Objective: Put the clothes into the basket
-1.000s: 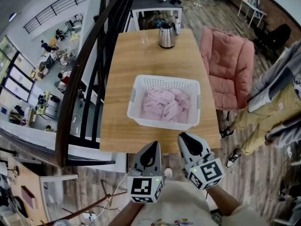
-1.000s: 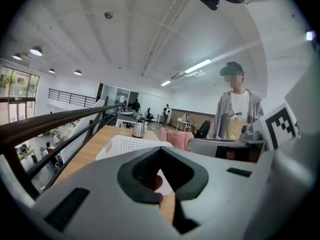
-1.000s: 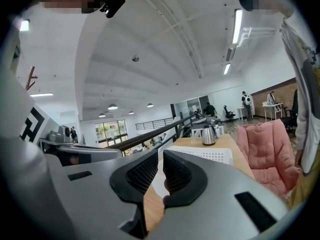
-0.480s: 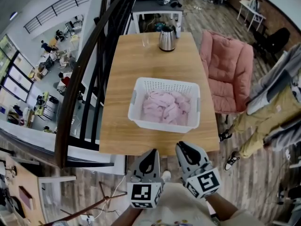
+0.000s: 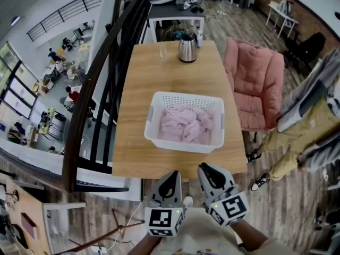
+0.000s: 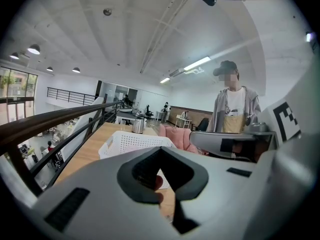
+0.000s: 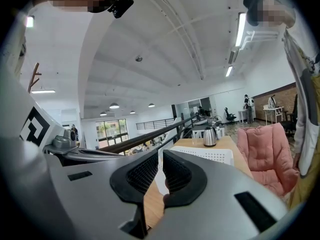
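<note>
A white slotted basket stands in the middle of the wooden table, and pink clothes lie crumpled inside it. Both grippers hover side by side just off the table's near edge, short of the basket. My left gripper is shut with nothing between its pads. My right gripper is likewise shut and empty. In the left gripper view, the left gripper points at the basket. In the right gripper view, the basket shows beyond the right gripper.
A steel kettle and a glass stand at the table's far end. A pink padded chair sits to the right, with a person standing beyond it. A dark railing runs along the table's left side.
The head view has drifted slightly, so the table and basket sit a little higher in the picture. Both grippers stay shut in about the same place.
</note>
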A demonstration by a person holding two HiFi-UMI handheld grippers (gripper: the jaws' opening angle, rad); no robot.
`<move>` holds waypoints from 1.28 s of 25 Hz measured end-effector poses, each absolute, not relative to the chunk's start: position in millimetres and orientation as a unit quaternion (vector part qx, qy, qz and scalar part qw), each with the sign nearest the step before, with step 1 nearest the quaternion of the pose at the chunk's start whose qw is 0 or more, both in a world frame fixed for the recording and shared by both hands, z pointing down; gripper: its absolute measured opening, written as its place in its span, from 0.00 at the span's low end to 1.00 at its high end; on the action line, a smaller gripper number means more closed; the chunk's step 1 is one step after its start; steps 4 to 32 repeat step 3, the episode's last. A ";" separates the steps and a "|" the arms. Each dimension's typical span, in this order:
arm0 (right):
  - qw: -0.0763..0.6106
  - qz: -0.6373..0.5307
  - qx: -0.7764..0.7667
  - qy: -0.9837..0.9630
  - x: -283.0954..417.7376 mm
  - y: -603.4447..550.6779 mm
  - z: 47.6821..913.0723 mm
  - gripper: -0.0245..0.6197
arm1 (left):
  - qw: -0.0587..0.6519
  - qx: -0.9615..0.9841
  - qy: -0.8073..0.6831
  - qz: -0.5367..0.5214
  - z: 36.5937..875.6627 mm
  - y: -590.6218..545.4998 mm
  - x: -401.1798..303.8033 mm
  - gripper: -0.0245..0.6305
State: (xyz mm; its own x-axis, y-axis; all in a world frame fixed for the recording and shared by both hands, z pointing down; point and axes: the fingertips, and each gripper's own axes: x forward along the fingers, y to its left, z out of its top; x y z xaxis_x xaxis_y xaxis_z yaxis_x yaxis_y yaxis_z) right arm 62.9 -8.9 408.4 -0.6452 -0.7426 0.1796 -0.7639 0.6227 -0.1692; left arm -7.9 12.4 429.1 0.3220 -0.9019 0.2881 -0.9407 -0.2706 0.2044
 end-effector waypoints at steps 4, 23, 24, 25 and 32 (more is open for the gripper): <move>0.045 0.115 0.419 -0.899 63.3 -7.5 407.4 0.11 | 0.175 0.796 -0.577 0.056 429.3 14.1 -6.2 0.04; 0.045 0.115 0.419 -0.899 63.3 -7.5 407.4 0.11 | 0.175 0.796 -0.577 0.056 429.3 14.1 -6.2 0.04; 0.045 0.115 0.419 -0.899 63.3 -7.5 407.4 0.11 | 0.175 0.796 -0.577 0.056 429.3 14.1 -6.2 0.04; 0.045 0.115 0.419 -0.899 63.3 -7.5 407.4 0.11 | 0.175 0.796 -0.577 0.056 429.3 14.1 -6.2 0.04; 0.045 0.115 0.419 -0.899 63.3 -7.5 407.4 0.11 | 0.175 0.796 -0.577 0.056 429.3 14.1 -6.2 0.04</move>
